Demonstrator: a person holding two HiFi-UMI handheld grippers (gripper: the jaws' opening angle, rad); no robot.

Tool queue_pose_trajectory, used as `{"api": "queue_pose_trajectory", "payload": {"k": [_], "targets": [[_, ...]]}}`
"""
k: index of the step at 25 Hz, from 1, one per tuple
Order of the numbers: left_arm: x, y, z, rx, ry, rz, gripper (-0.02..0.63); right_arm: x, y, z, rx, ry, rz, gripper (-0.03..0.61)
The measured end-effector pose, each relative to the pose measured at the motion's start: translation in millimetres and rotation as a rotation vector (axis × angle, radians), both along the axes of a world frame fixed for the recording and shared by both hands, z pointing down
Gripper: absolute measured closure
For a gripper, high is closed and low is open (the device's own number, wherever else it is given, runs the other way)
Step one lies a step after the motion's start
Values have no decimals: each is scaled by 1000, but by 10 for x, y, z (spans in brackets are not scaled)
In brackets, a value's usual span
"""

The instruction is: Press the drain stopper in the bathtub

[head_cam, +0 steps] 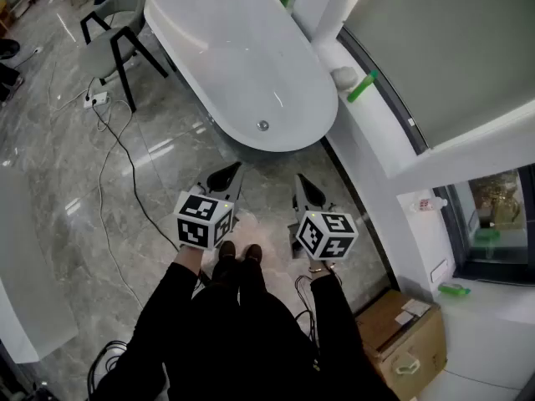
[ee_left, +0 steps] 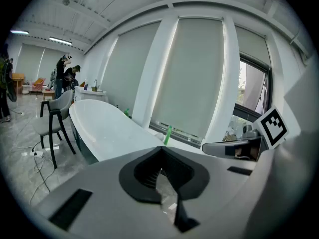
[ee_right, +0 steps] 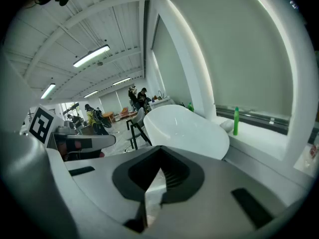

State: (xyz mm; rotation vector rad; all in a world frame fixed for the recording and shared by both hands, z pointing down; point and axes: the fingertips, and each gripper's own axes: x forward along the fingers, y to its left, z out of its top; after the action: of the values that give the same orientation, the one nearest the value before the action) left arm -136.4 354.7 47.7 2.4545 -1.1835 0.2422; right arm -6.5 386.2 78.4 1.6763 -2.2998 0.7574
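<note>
Grey marble floor runs through a bright showroom, and a white oval bathtub stands on it beside a long window sill. Left of the bathtub are a grey chair with black legs and a white power strip, whose dark cable trails over the floor toward the person.

At the near end of the bathtub, on its bottom, sits the drain stopper, a small round metal disc. Nothing touches it.

Short of the bathtub's near rim and well apart from the stopper, the left gripper hangs over the floor. Its jaws are clenched to a point with nothing between them; only a sliver of floor shows through. The right gripper, beside it and also short of the rim, is closed and empty too.

Right of the bathtub a green bottle lies on the sill, and a cardboard box sits on the floor farther toward the person.

The stopper looks rigid, smooth and probably slick, set into the tub floor, so it calls for pushing rather than gripping. Closed jaw tips should meet it at its centre and press straight down, since an off-centre push could skid onto the glossy enamel. Reaching it means going over the rim and well down inside.
</note>
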Motion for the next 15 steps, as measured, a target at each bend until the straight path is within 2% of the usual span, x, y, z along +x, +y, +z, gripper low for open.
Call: {"api": "queue_pose_trajectory", "payload": {"k": [15], "targets": [[-52, -67, 9, -12, 19, 8, 606, -56, -44, 25, -13, 2, 5, 577]]}}
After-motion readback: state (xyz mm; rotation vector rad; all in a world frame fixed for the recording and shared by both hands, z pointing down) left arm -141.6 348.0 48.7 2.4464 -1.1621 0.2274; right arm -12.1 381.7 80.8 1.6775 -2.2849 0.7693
